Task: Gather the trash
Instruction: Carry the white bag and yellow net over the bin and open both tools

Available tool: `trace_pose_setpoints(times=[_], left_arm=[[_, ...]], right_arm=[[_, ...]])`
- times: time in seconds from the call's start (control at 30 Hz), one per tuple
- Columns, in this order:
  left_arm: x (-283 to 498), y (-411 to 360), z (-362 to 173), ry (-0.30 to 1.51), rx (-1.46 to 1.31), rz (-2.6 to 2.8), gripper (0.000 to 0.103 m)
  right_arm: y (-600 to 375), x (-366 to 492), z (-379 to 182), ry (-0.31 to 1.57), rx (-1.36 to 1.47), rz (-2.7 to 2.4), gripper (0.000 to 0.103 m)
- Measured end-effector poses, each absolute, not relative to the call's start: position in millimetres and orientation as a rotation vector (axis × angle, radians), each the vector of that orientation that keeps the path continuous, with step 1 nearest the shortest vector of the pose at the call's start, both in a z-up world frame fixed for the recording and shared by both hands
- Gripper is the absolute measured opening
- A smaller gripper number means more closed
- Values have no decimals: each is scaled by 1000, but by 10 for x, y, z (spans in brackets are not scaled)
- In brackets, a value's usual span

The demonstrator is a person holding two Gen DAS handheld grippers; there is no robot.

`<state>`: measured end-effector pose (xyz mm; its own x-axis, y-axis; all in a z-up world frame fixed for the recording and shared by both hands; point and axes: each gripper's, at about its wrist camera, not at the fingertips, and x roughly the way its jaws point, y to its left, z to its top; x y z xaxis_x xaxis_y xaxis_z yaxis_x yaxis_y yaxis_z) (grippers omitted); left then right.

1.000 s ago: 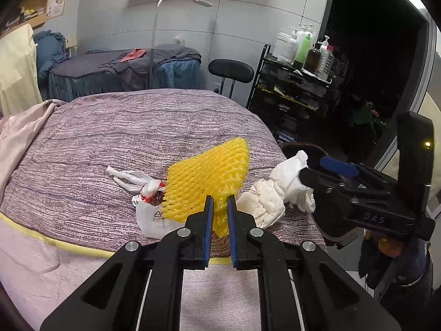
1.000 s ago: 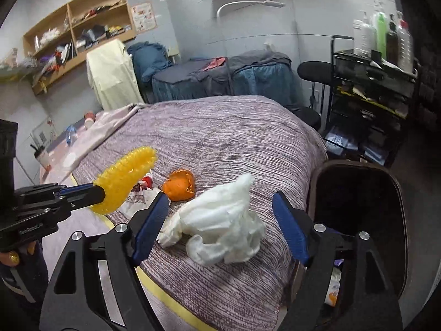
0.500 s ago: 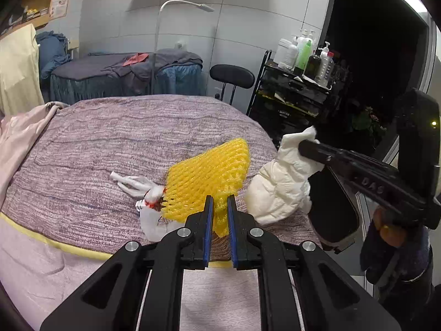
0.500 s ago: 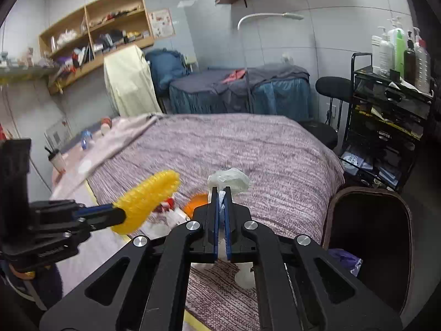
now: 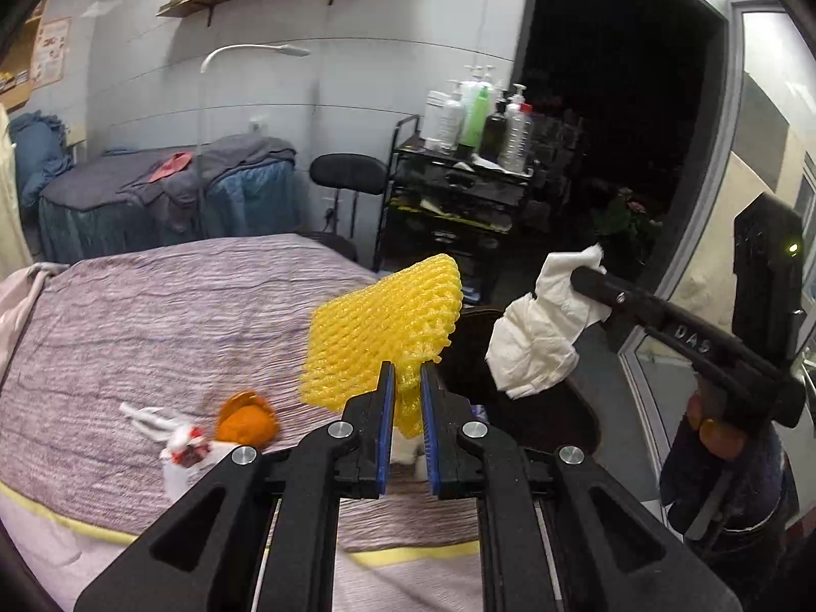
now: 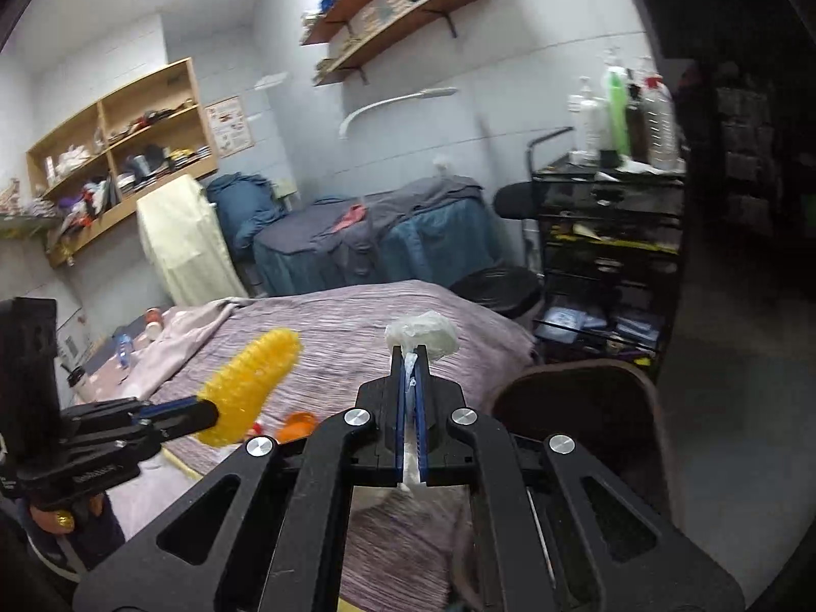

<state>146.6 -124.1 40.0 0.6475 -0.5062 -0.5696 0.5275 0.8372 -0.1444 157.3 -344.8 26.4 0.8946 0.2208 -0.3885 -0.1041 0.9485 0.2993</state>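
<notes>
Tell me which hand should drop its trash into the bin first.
Right, probably. The right gripper, shut on the white tissue wad, hangs nearer the dark bin; the left gripper holds the yellow foam net nearer the bed.

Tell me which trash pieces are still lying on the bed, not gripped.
The orange peel and the white wrapper with red print. The yellow foam net and white tissue wad are both clamped, lifted.

A massage or beauty treatment room. A near treatment bed (image 5: 153, 306) wears a striped purple cover; a second draped bed (image 5: 153, 194) stands by the far tiled wall. At right, a black trolley (image 5: 459, 204) holds pump bottles (image 5: 474, 117). Wooden shelves (image 6: 117, 153) hold supplies at left.
</notes>
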Motion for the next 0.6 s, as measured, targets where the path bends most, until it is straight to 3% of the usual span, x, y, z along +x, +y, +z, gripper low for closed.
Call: trace_pose_setpoints(times=[0.43, 0.6], left_arm=[[1534, -2135, 167, 729, 72, -786, 10], [1570, -2393, 25, 759, 109, -803, 11]], right_arm=[[-4227, 1648, -687, 616, 381, -58, 7], [-4440, 1582, -961, 651, 454, -130, 50]])
